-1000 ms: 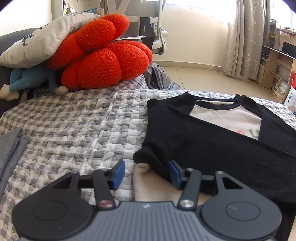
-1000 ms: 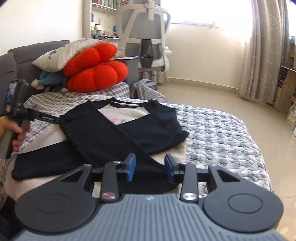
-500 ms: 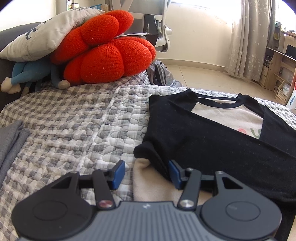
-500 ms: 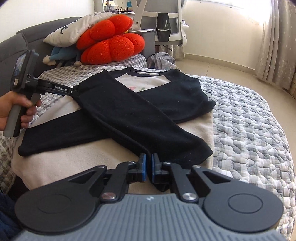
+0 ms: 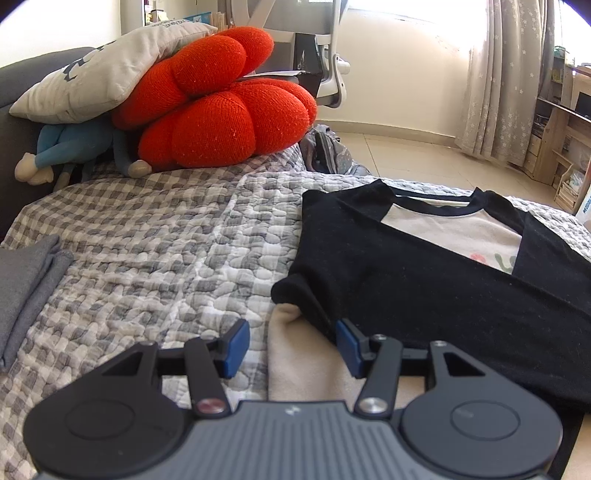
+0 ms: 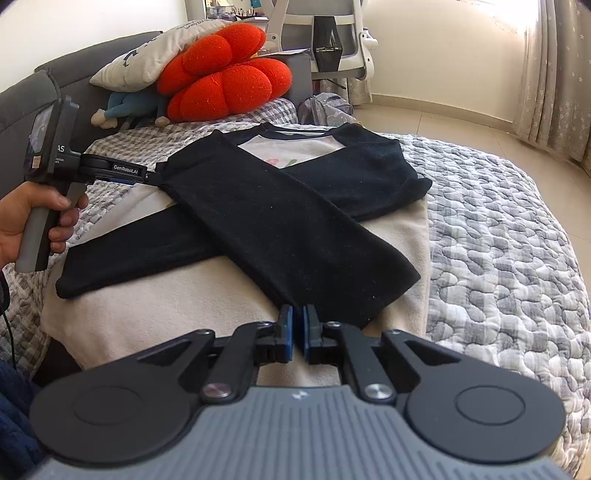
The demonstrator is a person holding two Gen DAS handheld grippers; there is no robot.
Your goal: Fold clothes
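Note:
A cream shirt [image 6: 155, 314] with black sleeves lies on the quilted bed [image 6: 498, 240]. Both sleeves are crossed over its front. One black sleeve [image 6: 288, 229] runs diagonally down to my right gripper [image 6: 297, 332], which is shut on the corner of its cuff. My left gripper [image 5: 291, 347] is open at the shirt's left edge. The folded shoulder of the sleeve [image 5: 295, 291] lies just ahead of its fingers, nothing between them. In the right wrist view a hand [image 6: 26, 218] holds the left gripper [image 6: 153, 178] against that shoulder fold.
A red cushion [image 5: 221, 118], a grey pillow [image 5: 99, 77] and a blue plush toy [image 5: 70, 147] are piled at the head of the bed. Folded grey cloth [image 5: 22, 280] lies at the left edge. An office chair [image 6: 325, 33] and a backpack [image 6: 325, 110] stand beyond.
My right gripper went from open over the sleeve to shut at its cuff and drew back towards the bed's near edge. The left gripper stayed open by the shoulder fold.

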